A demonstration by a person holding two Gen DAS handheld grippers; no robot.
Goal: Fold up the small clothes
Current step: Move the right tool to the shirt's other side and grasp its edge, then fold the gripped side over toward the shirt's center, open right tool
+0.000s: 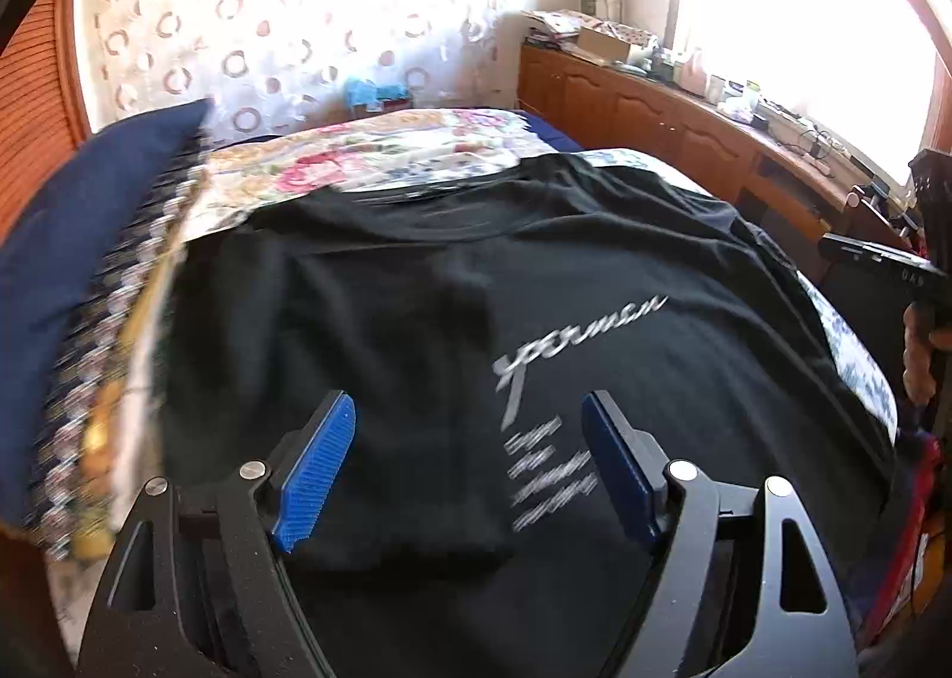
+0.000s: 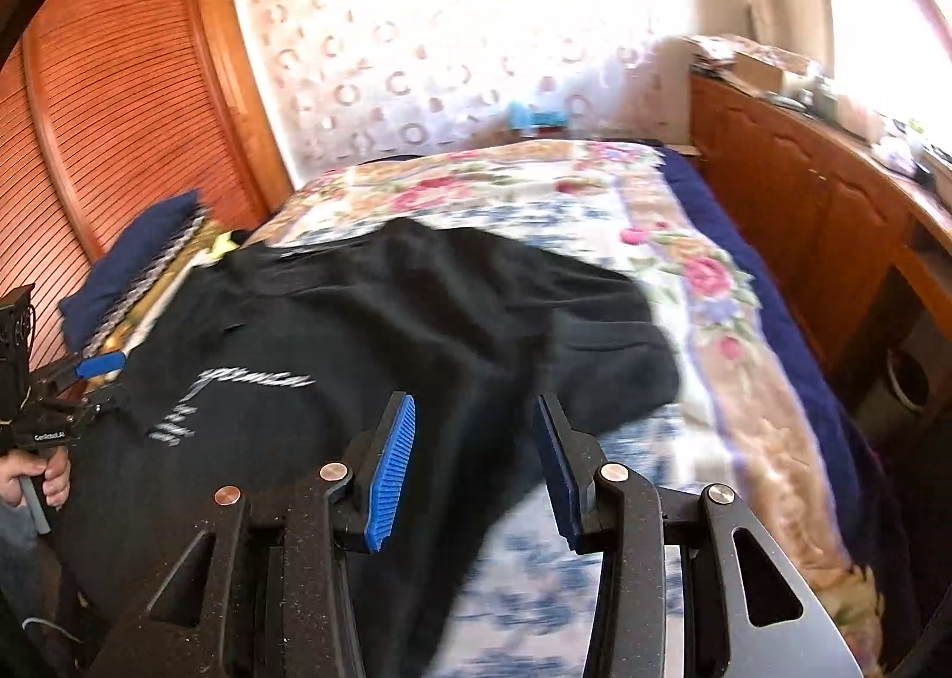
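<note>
Both tongs [image 1: 468,410] [image 2: 474,410] gape (blue pads) over black T-shirt [image 1: 452,285].

Matt black cloth t-shirt [image 1: 452,285] lies on a soft floral bedspread [image 2: 684,285], beside glossy slatted wood doors [image 2: 119,100].

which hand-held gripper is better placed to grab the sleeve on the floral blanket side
Right. The right hand-held gripper is open near that sleeve of the black t-shirt; the left hand-held gripper hovers over the chest print.

Right tongs [image 2: 473,461] gape above black T-shirt [image 2: 381,321] on floral bedspread [image 2: 684,285].
</note>
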